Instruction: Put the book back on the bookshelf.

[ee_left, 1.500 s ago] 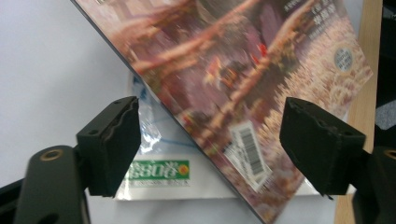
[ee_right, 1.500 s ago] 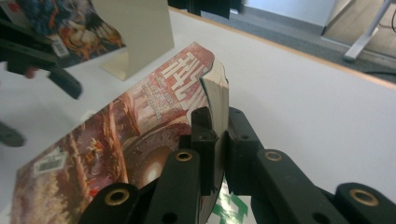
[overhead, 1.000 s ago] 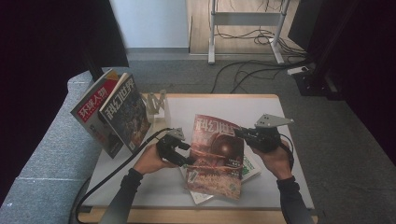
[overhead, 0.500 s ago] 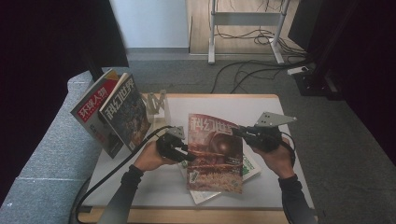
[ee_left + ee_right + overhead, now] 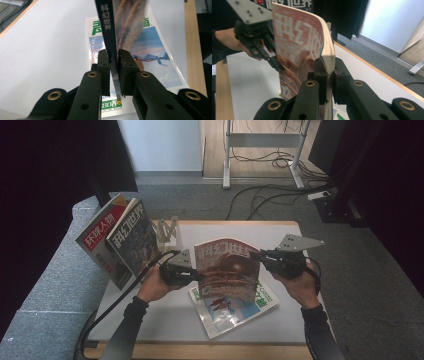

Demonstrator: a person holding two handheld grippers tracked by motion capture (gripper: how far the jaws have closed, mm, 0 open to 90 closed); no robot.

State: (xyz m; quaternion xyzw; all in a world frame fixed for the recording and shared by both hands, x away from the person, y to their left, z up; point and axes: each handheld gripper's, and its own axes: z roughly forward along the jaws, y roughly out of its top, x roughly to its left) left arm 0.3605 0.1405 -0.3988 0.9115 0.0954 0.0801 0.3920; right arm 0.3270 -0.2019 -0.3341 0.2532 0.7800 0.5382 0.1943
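Near edge of desk: both forearms come in from the bottom, elbows low, hands angled inward toward each other.

Flat on the desk, near-centre: green/blue mag, face up, untouched. Looks like next in the queue.

Above it: red mag, lifted clear of the desk, held upright between the two grippers, cover facing the person.
- left gripper: jaws nearly closed, pinching the spine edge; spine sits right between the pads in the left gripper view.
- right gripper: jaws clamped on the open page edge; the mag bows a bit there.

Left wrist roughly level, right hand a little higher, grey plate on top.

Far left: rack at the desk's far-left corner, two mags leaning by it, at the sofa side.

Progress, my read: 2 mags filed, 1 mid-carry, 1 left on desk. So approx halfway. Remaining: move red mag far-left to the others, release, then fetch the green one.
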